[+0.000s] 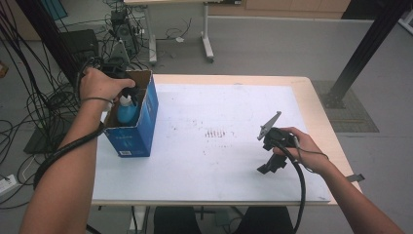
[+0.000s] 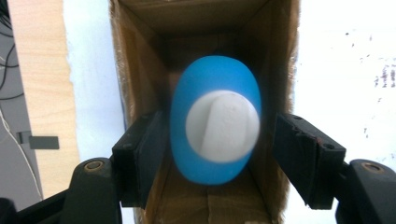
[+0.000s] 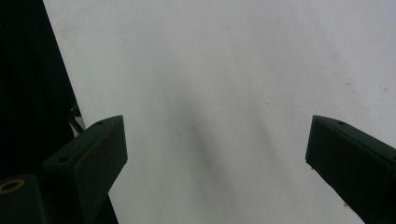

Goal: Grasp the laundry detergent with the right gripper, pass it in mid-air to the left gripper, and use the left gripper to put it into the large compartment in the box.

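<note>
Nearest to the person, at about 4 o'clock on the table (image 1: 311,92), the right gripper (image 1: 271,161) is held low over the white sheet (image 1: 219,112); in the right gripper view its jaws stand wide apart with nothing between them. At about 10 o'clock the left hand (image 1: 100,83) holds the left gripper (image 2: 219,154) over the open top of a blue cardboard box (image 1: 141,126), which stands upright near the left edge of the table. Inside the box is a blue bottle (image 2: 215,121) with a white cap (image 2: 222,127). In the left gripper view the cap points toward the camera, so the long axis of the bottle runs along the gripper's line of sight, down into the box. The jaws are open on each side of the bottle, the left one close to it and the right one with a clear gap; they do not press it. I judge that the left gripper is the nearer one, and that closing straight across the bottle below the cap would take it.
</note>
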### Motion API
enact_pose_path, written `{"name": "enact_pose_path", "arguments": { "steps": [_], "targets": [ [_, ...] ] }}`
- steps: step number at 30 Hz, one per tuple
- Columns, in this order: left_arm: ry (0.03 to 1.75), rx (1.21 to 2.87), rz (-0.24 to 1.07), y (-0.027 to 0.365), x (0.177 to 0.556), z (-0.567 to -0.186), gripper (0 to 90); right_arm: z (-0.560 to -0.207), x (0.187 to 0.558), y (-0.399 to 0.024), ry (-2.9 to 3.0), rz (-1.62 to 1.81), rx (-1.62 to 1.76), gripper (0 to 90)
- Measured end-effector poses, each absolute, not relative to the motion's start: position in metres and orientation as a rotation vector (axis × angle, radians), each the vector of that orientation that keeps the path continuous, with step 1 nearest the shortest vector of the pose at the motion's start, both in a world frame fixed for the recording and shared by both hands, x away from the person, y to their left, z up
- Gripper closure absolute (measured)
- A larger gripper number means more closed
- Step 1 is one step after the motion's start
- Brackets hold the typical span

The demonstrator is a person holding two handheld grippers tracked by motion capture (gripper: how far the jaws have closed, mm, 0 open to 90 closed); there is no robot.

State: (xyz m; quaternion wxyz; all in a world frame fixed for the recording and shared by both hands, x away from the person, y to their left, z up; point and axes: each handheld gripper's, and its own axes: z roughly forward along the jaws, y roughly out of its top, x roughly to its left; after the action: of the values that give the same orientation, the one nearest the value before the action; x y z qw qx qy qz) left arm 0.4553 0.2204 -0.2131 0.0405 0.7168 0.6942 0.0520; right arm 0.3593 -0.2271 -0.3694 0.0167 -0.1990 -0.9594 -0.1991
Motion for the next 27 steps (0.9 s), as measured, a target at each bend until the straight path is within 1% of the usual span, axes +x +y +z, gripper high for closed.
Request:
{"name": "enact_pose_path", "arguments": {
  "steps": [6, 11, 13, 16, 20, 24, 27],
  "targets": [
    [2.115, 2.195, 0.208, 0.216, 0.447, -0.194, 29.4, -0.367, 0.36, -0.227, -2.978, -0.627, -0.625, 5.3],
    [2.107, 2.208, 0.236, 0.208, 0.441, -0.184, 20.8, -0.363, 0.359, -0.229, -2.976, -0.639, -0.63, 5.2],
    [2.098, 2.205, 0.227, 0.205, 0.439, -0.181, 18.3, -0.362, 0.359, -0.229, -2.981, -0.637, -0.623, 5.2],
    [2.094, 2.218, 0.217, 0.199, 0.437, -0.178, 12.1, -0.362, 0.36, -0.228, -2.974, -0.636, -0.621, 5.2],
    [2.069, 2.228, 0.222, 0.19, 0.435, -0.174, 7.6, -0.364, 0.363, -0.228, -2.968, -0.641, -0.622, 5.2],
    [2.032, 2.232, 0.215, 0.182, 0.431, -0.169, 5.3, -0.365, 0.364, -0.227, -2.962, -0.634, -0.626, 5.2],
    [1.999, 2.245, 0.218, 0.176, 0.428, -0.166, 5.3, -0.366, 0.364, -0.227, -2.959, -0.634, -0.632, 5.3]
  ]
}}
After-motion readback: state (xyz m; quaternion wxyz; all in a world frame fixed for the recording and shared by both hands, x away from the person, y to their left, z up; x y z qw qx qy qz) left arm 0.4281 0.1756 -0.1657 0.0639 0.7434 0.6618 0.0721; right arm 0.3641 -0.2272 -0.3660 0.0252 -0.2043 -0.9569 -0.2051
